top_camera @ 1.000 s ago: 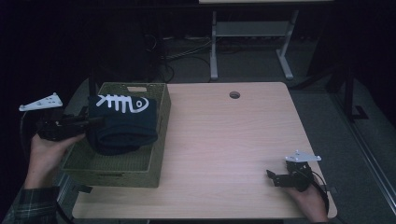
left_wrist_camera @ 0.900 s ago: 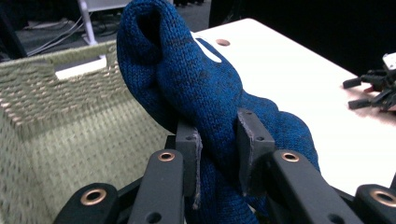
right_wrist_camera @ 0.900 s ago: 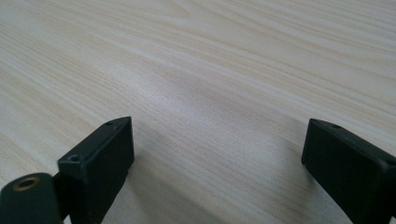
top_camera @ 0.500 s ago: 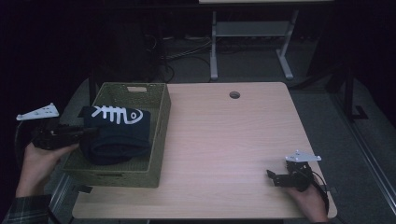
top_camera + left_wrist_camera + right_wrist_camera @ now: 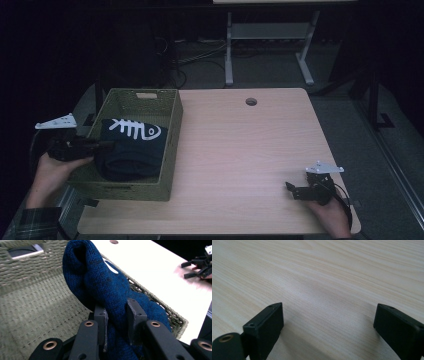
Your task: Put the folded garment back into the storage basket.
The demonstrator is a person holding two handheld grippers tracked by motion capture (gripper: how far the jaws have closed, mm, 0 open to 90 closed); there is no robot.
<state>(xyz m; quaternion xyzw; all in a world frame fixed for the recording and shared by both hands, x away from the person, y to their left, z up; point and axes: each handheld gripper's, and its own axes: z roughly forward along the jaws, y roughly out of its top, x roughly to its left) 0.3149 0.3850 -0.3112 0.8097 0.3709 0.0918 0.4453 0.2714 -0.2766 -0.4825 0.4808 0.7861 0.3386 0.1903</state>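
A folded dark blue knit sweater [image 5: 131, 147] with a white fish-bone print lies inside the green woven basket [image 5: 172, 150] at the table's left. My left gripper [image 5: 102, 146] reaches over the basket's left wall and is shut on the sweater's near edge. In the left gripper view the blue knit [image 5: 105, 285] is bunched between the two black pads [image 5: 102, 317], above the basket floor [image 5: 37, 312]. My right gripper [image 5: 294, 191] rests open near the table's front right corner. Its jaws stand wide over bare wood [image 5: 324, 290] with nothing between them.
The light wooden table [image 5: 245, 160] has a round cable hole [image 5: 251, 101] near its far edge. Beyond the table, white desk legs [image 5: 229, 50] and cables stand on a dark floor. The right gripper [image 5: 197, 265] is seen far off in the left gripper view.
My left gripper has sunk with the sweater, which has gone from above the basket rim down into the basket. The right gripper has stayed put.
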